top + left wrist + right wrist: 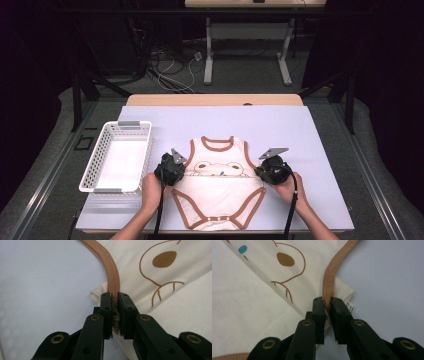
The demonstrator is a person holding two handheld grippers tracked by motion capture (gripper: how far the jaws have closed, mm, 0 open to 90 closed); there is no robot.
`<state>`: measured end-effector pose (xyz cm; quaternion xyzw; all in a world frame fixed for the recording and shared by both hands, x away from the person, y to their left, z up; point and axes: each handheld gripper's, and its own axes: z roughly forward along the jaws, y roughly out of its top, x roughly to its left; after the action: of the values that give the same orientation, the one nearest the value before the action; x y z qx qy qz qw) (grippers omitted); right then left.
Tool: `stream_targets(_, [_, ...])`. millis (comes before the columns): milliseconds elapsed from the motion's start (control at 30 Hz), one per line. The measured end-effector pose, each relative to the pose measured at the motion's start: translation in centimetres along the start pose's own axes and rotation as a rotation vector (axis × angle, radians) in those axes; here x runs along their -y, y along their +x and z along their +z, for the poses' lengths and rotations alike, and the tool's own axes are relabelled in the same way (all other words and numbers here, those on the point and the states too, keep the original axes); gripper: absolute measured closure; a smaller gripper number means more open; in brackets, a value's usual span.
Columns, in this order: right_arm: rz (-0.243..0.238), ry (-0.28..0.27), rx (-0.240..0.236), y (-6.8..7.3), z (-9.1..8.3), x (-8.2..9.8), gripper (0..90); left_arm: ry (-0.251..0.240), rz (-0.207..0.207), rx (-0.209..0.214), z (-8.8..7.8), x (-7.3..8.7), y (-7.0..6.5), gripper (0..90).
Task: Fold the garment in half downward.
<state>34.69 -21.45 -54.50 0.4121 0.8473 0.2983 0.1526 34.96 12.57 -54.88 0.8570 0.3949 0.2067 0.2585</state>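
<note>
Here the baby bodysuit (218, 185) lies flat on the bench (310, 150), its bottom half folded up over the printed face, and the fold is in hand. The left hand-held gripper (114, 296) and the right hand-held gripper (327, 300) each pinch the brown trim at one side edge. Next, probably, both let go together without dragging the cloth; the white basket (118, 156) waits alongside.
</note>
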Motion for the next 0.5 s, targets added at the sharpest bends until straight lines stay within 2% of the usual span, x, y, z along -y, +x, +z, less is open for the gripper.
stream_targets(33, [-0.014,0.018,0.004,-0.1,-0.1,0.0,79.7,-0.002,-0.004,0.001,0.0,0.0,0.0,81.5])
stream_targets(100, [0.001,-0.01,0.0,0.0,0.0,-0.1,73.1,-0.014,-0.008,-0.004,0.0,0.2,0.1,77.2])
stream_targets(133, [0.006,-0.014,-0.017,-0.1,-0.1,-0.1,69.9,-0.007,-0.003,-0.003,-0.2,0.2,0.2,73.6])
stream_targets(167, [0.007,-0.009,-0.012,-0.1,-0.2,-0.1,66.6,-0.01,-0.011,-0.005,-0.2,0.1,0.3,68.7])
stream_targets(233, [0.016,-0.027,-0.018,-0.1,-0.5,-0.3,61.6,-0.022,-0.019,-0.004,-0.4,0.0,0.6,60.7])
stream_targets(267, [0.019,-0.043,-0.024,-0.2,-0.6,-0.4,56.0,-0.024,-0.027,0.001,-0.5,-0.1,0.7,55.1])
stream_targets(333, [0.031,-0.038,-0.027,-0.3,-0.9,-0.8,52.5,-0.039,-0.024,0.004,-0.7,-0.2,0.8,51.0])
stream_targets(400, [0.044,-0.067,-0.021,-0.2,-1.0,-1.1,45.5,-0.043,-0.03,0.004,-0.7,-0.5,0.9,45.2])
stream_targets(500, [0.048,-0.07,-0.017,-0.4,-0.8,-1.6,43.1,-0.05,-0.033,0.016,-0.6,-0.9,1.0,40.1])
